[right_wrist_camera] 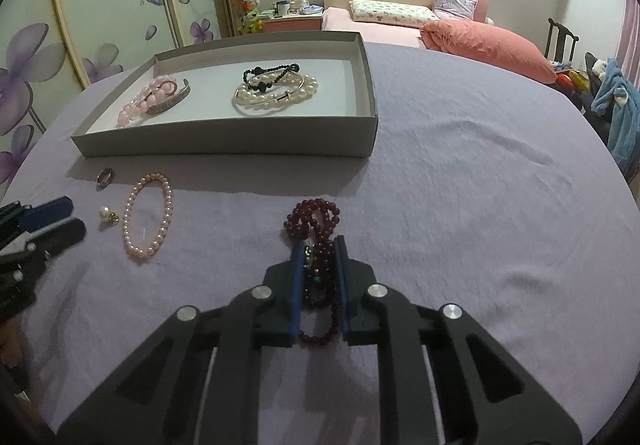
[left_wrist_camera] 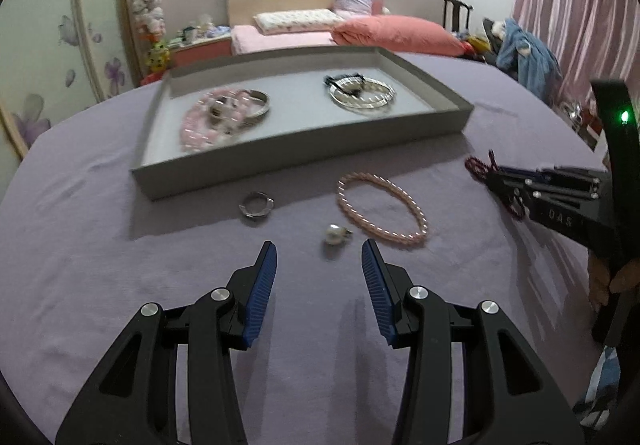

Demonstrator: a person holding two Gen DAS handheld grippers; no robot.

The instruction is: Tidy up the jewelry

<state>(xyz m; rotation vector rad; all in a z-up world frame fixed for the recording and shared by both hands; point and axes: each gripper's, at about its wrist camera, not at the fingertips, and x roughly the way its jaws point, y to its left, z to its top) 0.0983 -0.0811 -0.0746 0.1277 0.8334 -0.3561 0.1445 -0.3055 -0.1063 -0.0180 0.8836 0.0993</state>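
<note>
A grey tray (left_wrist_camera: 304, 143) (right_wrist_camera: 224, 143) holds a pink bead bracelet with a silver bangle (left_wrist_camera: 224, 113) (right_wrist_camera: 160, 101) on the left and pearl, silver and black bracelets (left_wrist_camera: 362, 93) (right_wrist_camera: 276, 89) on the right. On the purple cloth lie a silver ring (left_wrist_camera: 256, 205) (right_wrist_camera: 105, 177), a pearl earring (left_wrist_camera: 335, 234) (right_wrist_camera: 107, 213) and a pink pearl bracelet (left_wrist_camera: 382, 209) (right_wrist_camera: 148, 215). My left gripper (left_wrist_camera: 319, 257) (right_wrist_camera: 60, 221) is open, just short of the earring. My right gripper (right_wrist_camera: 319, 245) (left_wrist_camera: 492, 181) is shut on a dark red bead necklace (right_wrist_camera: 316, 221) (left_wrist_camera: 478, 167).
The purple cloth (right_wrist_camera: 480, 205) covers a round table. Behind it stand a bed with pink bedding (left_wrist_camera: 360, 29), a bedside table (right_wrist_camera: 292, 19), a floral wardrobe (right_wrist_camera: 100, 5), pink curtains (left_wrist_camera: 580, 5) and a chair with blue clothes (right_wrist_camera: 612, 105).
</note>
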